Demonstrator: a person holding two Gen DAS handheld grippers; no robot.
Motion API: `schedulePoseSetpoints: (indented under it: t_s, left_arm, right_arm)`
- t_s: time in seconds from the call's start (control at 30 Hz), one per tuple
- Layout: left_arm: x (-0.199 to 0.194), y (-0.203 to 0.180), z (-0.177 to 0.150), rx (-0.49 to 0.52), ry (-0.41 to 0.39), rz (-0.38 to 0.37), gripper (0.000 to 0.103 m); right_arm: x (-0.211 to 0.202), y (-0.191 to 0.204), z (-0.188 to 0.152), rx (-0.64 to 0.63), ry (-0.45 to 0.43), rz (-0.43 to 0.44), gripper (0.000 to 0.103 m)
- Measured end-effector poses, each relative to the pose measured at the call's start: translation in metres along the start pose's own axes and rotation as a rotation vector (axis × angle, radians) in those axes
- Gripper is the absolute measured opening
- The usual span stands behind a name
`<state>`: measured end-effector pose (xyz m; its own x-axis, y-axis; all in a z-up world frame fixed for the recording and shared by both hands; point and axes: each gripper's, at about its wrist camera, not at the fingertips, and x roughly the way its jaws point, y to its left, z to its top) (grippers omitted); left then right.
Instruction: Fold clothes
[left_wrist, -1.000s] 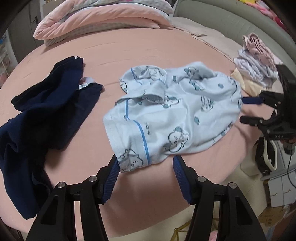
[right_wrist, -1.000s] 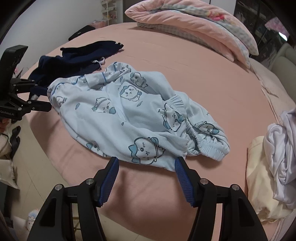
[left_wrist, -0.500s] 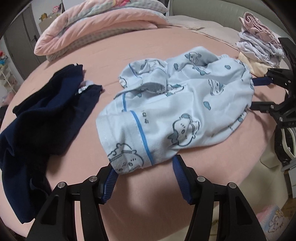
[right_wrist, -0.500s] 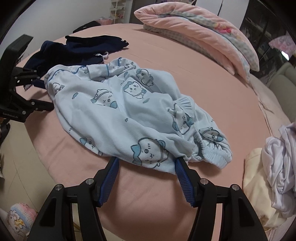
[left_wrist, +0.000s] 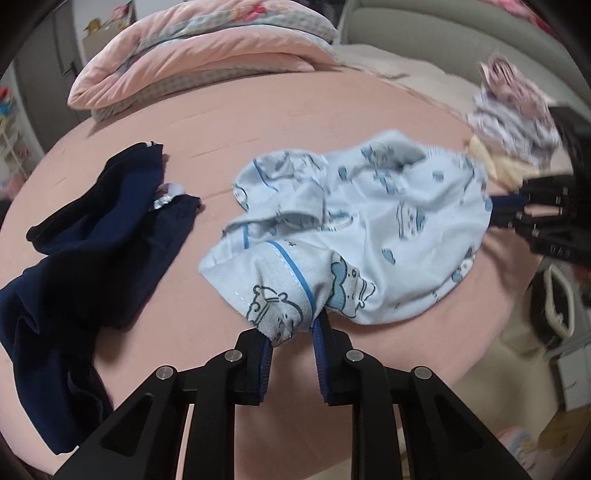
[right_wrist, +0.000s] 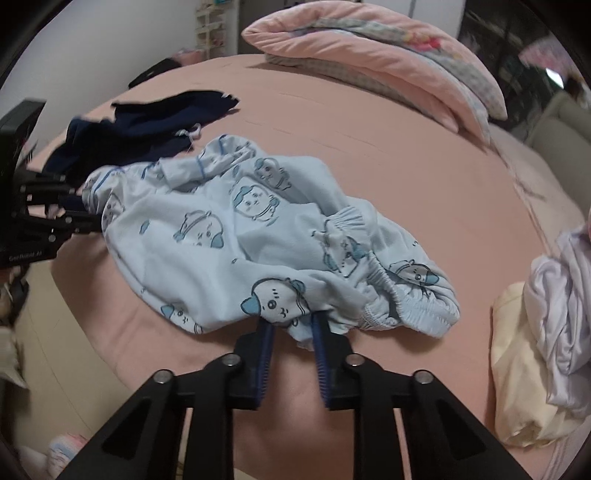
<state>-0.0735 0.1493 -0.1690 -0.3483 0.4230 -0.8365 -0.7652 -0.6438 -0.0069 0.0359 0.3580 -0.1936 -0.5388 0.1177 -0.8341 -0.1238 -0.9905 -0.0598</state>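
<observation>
Light blue cartoon-print pajama pants (left_wrist: 369, 229) lie crumpled on the pink bed (left_wrist: 295, 122). My left gripper (left_wrist: 291, 330) is closing, and its blue pads pinch the cuff end with the blue stripe. In the right wrist view the same pants (right_wrist: 236, 236) spread out, and my right gripper (right_wrist: 291, 326) is closing with its pads pressed on the edge beside the elastic waistband (right_wrist: 413, 299). Each gripper shows in the other's view: the right one (left_wrist: 517, 206) at the pants' far right edge, the left one (right_wrist: 79, 216) at their far left edge.
A dark navy garment (left_wrist: 92, 240) lies left of the pants. A folded pink quilt (left_wrist: 199, 55) sits at the back of the bed. Pale crumpled clothes (right_wrist: 554, 314) are piled on the right. The bed's rounded front edge drops to the floor just below the grippers.
Both grippers have narrowed from wide open onto the pants' near edges. The cloth has bunched up between the pads, and the left end has lifted slightly.
</observation>
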Motion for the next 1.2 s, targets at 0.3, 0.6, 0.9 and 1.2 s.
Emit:
schedulePoseSetpoints:
  t_s: [0.3, 0.6, 0.9, 1.2]
  left_arm:
    - [-0.016, 0.023, 0.022, -0.1, -0.018, -0.021, 0.018]
    - [-0.021, 0.023, 0.03, -0.077, -0.021, -0.012, 0.018]
    - [-0.026, 0.025, 0.03, -0.097, -0.007, -0.015, 0.018]
    - [-0.045, 0.019, 0.012, -0.053, 0.016, -0.016, 0.018]
  right_arm:
    - [-0.014, 0.001, 0.017, -0.028, -0.041, -0.038, 0.013]
    - [-0.017, -0.01, 0.026, 0.012, -0.041, -0.044, 0.013]
    - [-0.017, -0.012, 0.024, 0.026, -0.011, -0.028, 0.013]
    - [-0.023, -0.017, 0.007, 0.069, 0.044, 0.035, 0.014]
